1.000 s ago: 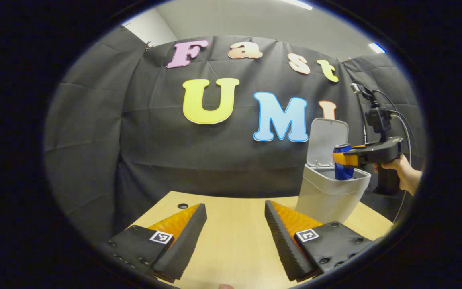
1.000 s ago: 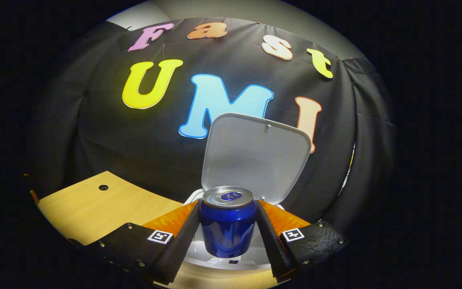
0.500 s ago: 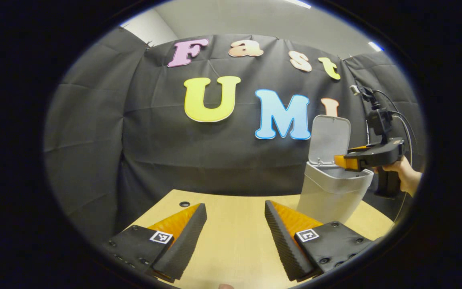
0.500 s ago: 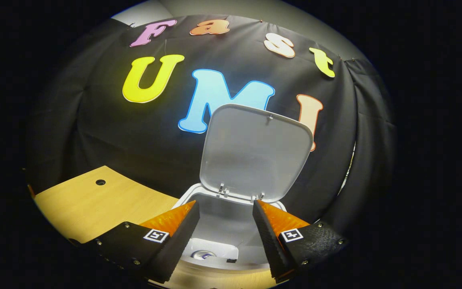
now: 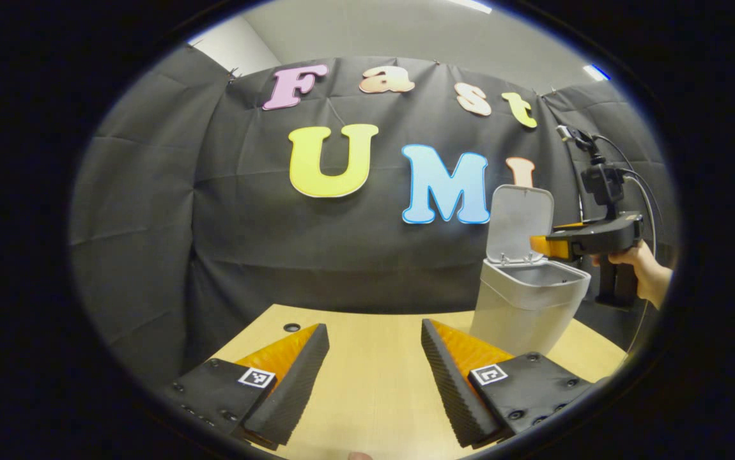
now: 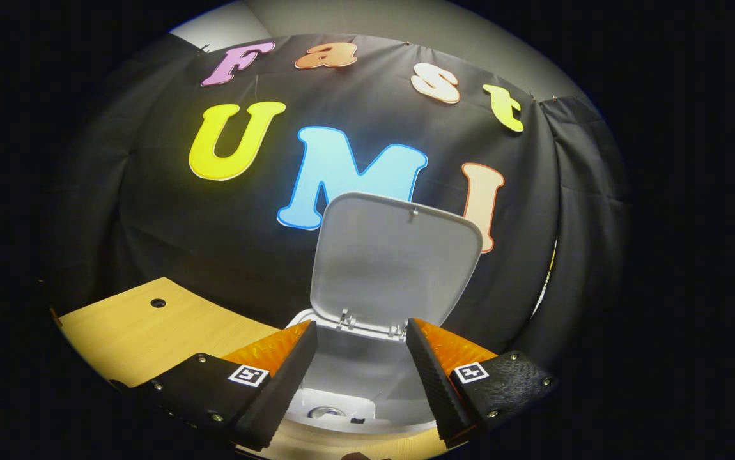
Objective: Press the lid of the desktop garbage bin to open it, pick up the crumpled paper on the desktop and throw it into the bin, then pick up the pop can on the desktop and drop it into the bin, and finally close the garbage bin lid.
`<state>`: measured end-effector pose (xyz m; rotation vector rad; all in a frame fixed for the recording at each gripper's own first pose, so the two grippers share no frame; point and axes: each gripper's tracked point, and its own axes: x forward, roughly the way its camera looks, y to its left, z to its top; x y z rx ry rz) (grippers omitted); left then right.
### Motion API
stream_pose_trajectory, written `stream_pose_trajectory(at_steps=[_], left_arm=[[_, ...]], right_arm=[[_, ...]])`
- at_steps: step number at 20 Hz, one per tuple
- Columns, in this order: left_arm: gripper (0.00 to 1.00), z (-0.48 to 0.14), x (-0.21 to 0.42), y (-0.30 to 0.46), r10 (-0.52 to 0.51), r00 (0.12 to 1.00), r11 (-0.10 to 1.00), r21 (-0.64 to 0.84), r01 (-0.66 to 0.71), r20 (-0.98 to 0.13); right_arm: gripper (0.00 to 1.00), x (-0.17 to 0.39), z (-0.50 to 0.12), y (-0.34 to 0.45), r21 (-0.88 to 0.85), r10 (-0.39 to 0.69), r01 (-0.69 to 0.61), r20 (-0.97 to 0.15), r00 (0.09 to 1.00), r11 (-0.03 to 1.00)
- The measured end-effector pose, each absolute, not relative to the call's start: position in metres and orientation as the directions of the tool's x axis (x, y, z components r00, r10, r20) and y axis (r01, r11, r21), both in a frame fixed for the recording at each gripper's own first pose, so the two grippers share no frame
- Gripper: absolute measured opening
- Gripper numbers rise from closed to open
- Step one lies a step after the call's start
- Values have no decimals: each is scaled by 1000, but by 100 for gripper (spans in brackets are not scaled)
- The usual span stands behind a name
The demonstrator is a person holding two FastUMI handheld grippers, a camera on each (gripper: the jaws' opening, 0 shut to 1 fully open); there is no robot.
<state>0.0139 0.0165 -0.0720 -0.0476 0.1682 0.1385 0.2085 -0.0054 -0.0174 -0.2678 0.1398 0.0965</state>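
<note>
Left gripper view: a pale wood worktop [image 5: 374, 383] against black cloth wall, left gripper [image 5: 374, 377] fingers apart above it; at right, the grey bin [image 5: 527, 306], lid [image 5: 519, 220] raised, right gripper [image 5: 543, 245] over it, fingers apart. Right gripper view: pop can [image 6: 326, 413] lies inside the bin.

Deep in the bin [image 6: 355, 358], just the can [image 6: 326, 412] top peeks out, its body hidden; the crumpled paper cannot be made out.

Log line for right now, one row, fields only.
phase: can dropped | bin: lid up | can: inside bin | right tool: open above bin | left tool: open over desk | next: close lid
</note>
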Motion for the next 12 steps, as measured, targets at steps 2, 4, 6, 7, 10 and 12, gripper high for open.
stream_pose_trajectory(at_steps=[2,4,6,7,10,12], left_arm=[[100,-73,13,16,133,977,989,-36,-141,-166],[100,-72,12,17,134,977,989,-43,-143,-163],[100,-73,11,20,136,977,988,-47,-145,-163],[100,-73,9,20,137,977,988,-47,-147,-162],[100,-72,7,28,151,976,986,-46,-160,-156],[100,-73,7,32,156,975,985,-48,-165,-159]], right_arm=[[97,213,-2,-4,-258,74,-103,-117,990,961],[96,218,15,-5,-260,63,-83,-86,994,962],[96,221,33,-4,-256,60,-71,-50,997,964],[96,223,41,-2,-254,60,-66,-33,998,965],[96,233,64,-1,-235,54,-49,13,998,971],[96,240,78,-1,-226,49,-38,42,998,973]])
